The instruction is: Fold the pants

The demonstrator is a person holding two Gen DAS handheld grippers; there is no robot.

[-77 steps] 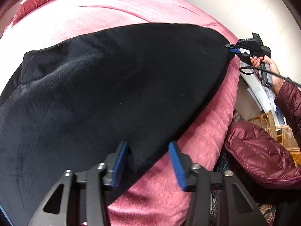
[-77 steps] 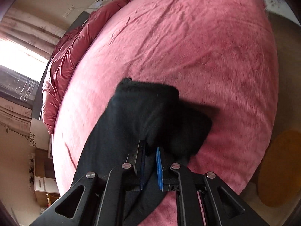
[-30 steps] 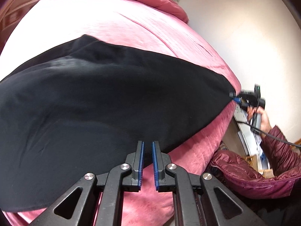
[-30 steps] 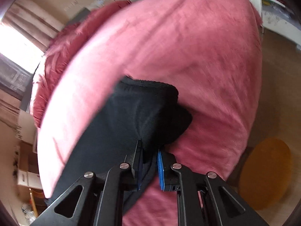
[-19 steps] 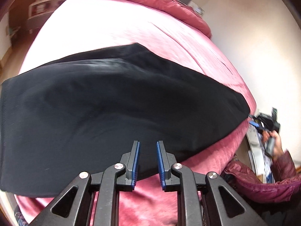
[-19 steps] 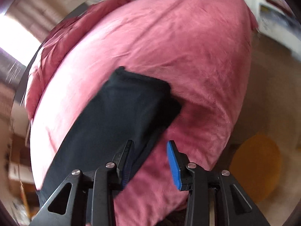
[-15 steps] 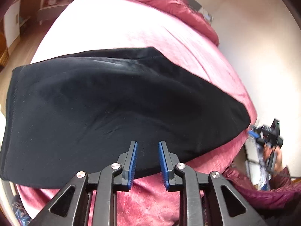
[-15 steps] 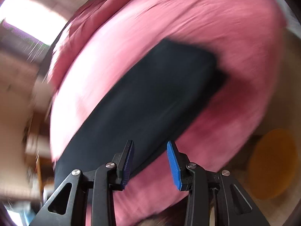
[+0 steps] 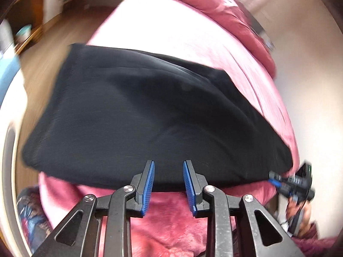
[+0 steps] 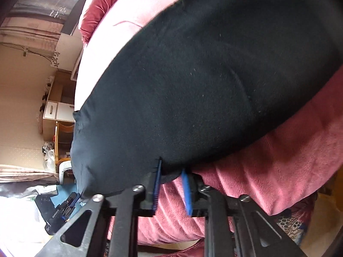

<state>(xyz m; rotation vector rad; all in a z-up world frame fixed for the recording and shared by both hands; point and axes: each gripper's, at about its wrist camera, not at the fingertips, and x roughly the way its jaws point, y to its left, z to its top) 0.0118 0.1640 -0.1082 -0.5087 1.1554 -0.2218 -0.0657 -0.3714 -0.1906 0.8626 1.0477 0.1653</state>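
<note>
The black pants (image 9: 150, 115) lie folded lengthwise across the pink bed cover (image 9: 171, 32). My left gripper (image 9: 167, 167) is open at their near edge, its blue pads over the cloth edge, holding nothing. In the right wrist view the pants (image 10: 203, 81) fill the middle. My right gripper (image 10: 171, 171) is open with the pants' near edge lying between its blue pads. The right gripper also shows in the left wrist view (image 9: 291, 182) at the pants' right end. The left gripper shows in the right wrist view (image 10: 64, 209) at lower left.
A bunched pink quilt (image 9: 225, 10) lies at the head of the bed. Wooden floor (image 9: 49, 42) and shelves lie left of the bed. A white drawer unit (image 10: 53, 111) and a wooden rack (image 10: 62, 141) stand by the wall. A patterned rug (image 10: 289, 224) lies beneath.
Both grippers have let go of the pants and opened. The pants now lie flat on the bed. The right gripper has swung low to the pants' near edge; the left has opened wider.
</note>
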